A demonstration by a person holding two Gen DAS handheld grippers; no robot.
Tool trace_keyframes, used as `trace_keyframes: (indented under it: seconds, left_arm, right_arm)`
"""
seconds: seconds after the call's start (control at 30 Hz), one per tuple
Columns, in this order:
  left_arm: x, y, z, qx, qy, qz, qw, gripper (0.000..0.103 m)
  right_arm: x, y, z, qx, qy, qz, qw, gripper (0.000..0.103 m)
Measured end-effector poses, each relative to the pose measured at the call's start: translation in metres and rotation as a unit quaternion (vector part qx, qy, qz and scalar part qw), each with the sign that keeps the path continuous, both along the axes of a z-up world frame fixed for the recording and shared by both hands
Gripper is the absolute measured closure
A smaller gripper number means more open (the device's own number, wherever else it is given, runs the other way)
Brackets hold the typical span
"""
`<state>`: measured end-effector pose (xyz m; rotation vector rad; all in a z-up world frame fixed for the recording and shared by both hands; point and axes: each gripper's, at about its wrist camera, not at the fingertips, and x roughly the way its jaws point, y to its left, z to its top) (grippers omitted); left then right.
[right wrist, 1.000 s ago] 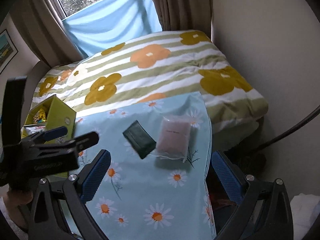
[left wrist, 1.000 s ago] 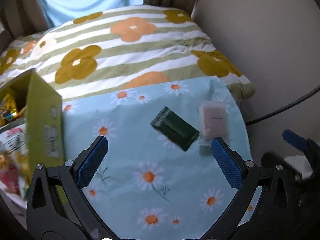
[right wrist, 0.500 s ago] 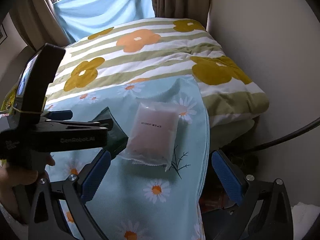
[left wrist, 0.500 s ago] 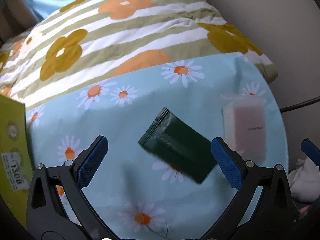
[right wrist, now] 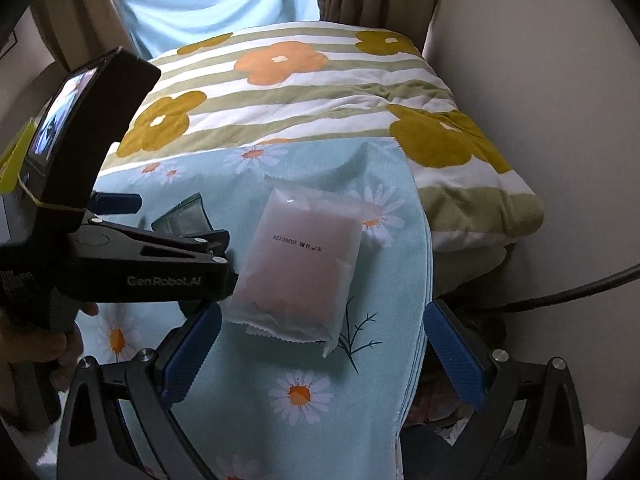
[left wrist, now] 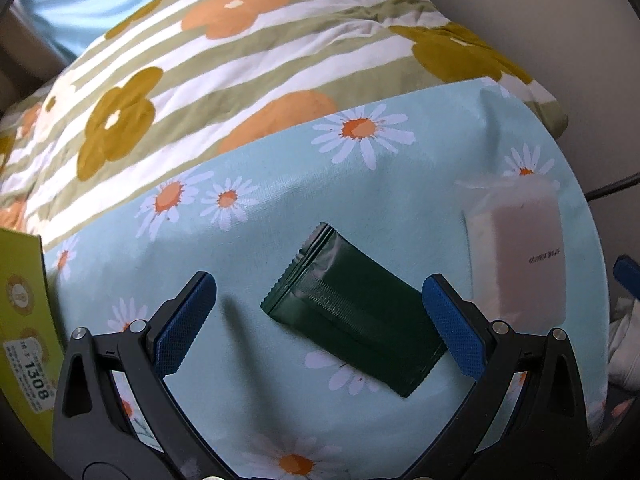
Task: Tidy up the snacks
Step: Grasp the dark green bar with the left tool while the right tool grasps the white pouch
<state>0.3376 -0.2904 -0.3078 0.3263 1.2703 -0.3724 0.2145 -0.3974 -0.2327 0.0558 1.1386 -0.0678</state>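
Observation:
A dark green snack pouch (left wrist: 352,312) lies flat on the daisy-print cloth (left wrist: 280,208). My left gripper (left wrist: 316,322) hangs open over it, a blue pad on either side, not touching. To its right lies a pale pink translucent packet (left wrist: 520,252). In the right wrist view that pink packet (right wrist: 300,268) sits just ahead of my open right gripper (right wrist: 320,356), which holds nothing. The left gripper (right wrist: 132,256) shows there from the side, held by a hand, covering most of the green pouch (right wrist: 184,216).
A yellow-green box (left wrist: 24,320) stands at the left edge of the cloth. Behind lies a striped flower-print quilt (right wrist: 288,92). The cloth's right edge (right wrist: 416,280) drops off towards a wall and a black cable (right wrist: 560,292).
Both grippers have moved forward and down. The left one now brackets the green pouch; the right one has closed in on the pink packet. The box has slid to the left edge.

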Motion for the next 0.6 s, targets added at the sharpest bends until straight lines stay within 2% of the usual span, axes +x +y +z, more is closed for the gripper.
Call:
trace_keyframes:
  seconds: [0.3,0.43,0.6]
  left_arm:
    - [-0.007,0.023,0.005,0.027,-0.001,-0.017,0.9995,0.001]
    - [-0.008,0.038,0.011,0.011,0.003,0.010,0.9999,0.001]
    - [-0.009,0.039,0.002,-0.012,0.023,0.037,0.9990,0.001]
  right_arm:
    - [-0.002,-0.010,0.009,0.009,-0.014,-0.007,1.000,0.002]
    - [0.004,-0.008,0.014,0.022,-0.020,-0.016,0.999,0.002]
    - [0.017,-0.008,0.004,0.053,-0.007,-0.045,0.998,0.002]
